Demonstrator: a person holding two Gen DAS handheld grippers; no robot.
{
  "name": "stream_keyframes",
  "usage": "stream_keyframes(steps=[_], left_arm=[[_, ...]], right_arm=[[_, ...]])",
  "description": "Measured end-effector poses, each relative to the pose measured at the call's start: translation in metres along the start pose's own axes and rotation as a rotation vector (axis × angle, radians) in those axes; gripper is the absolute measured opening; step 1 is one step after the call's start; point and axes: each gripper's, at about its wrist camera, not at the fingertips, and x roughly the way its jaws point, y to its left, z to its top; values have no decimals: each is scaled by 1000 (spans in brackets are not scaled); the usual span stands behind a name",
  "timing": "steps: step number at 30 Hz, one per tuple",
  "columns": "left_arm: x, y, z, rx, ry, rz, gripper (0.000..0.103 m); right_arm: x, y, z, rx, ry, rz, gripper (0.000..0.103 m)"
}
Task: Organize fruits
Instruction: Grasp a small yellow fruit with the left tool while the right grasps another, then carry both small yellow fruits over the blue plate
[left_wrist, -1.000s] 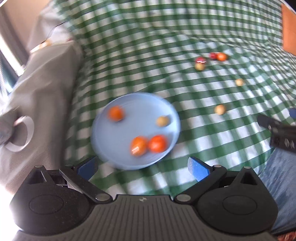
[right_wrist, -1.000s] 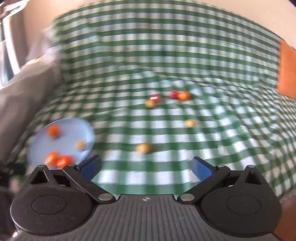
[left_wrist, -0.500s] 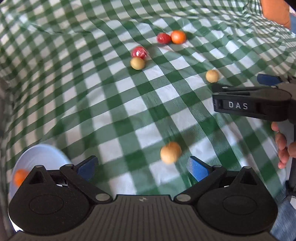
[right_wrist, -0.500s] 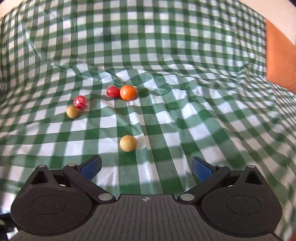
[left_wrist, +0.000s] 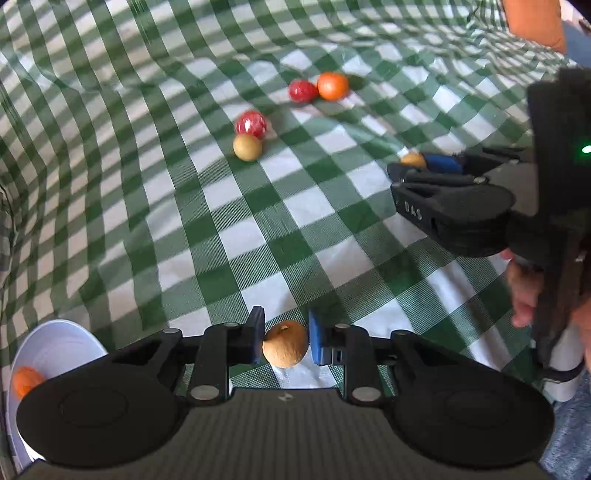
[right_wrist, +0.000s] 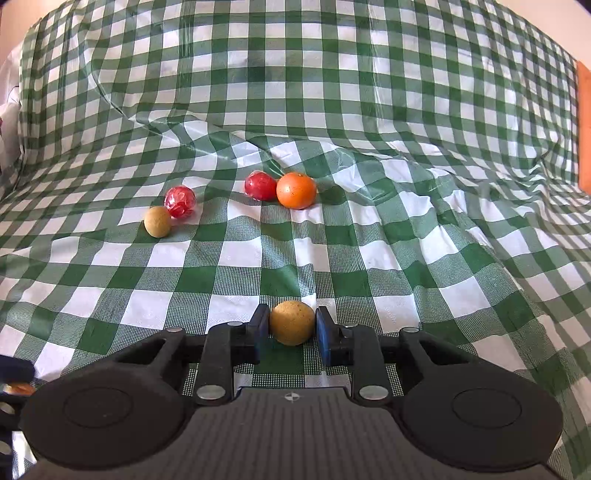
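Note:
In the left wrist view my left gripper (left_wrist: 285, 336) has its jaws closing, and both blue pads press on a tan round fruit (left_wrist: 284, 349) lying on the checked cloth. My right gripper (right_wrist: 291, 330) is closing the same way, its pads against a second tan fruit (right_wrist: 291, 321). That right gripper (left_wrist: 415, 164) also shows at the right of the left wrist view, with a hand behind it. A pale blue plate (left_wrist: 55, 343) at the lower left holds an orange fruit (left_wrist: 26, 380).
Farther out on the green-and-white cloth (right_wrist: 295, 92) lie a tan fruit (right_wrist: 157, 220) beside a red wrapped one (right_wrist: 180, 201), and a red fruit (right_wrist: 259, 185) touching an orange (right_wrist: 296, 190). The cloth is wrinkled and rises at the back.
Both grippers moved away from the plate and down to the loose fruits. Both jaws went from wide open to closed, each on a tan fruit.

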Motion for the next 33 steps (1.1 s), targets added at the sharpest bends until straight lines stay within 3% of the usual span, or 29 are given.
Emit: stream_keyframes(steps=[5,10,15,24,27,33], left_arm=[[-41,20,4,-40,-55,7,27],[-106,54,-1,-107,-114,28,27],[-170,98,-31,-192,-116,58,27],[-242,153,-133,-333,-66,141,27],[-253,165,-162,-376,-51,137,27],[-263,181,-196,-430,-53,139,27]], right_arm=[[-26,-6,6,47,-25,-66,28],[-92,0,18,59,-80,-49,28],[-172,28,29,77,-96,81,28],[-274,129,20,17,-31,411,28],[-296,162,10,-46,-5,462,28],[-319,204,-6,-177,34,459,28]])
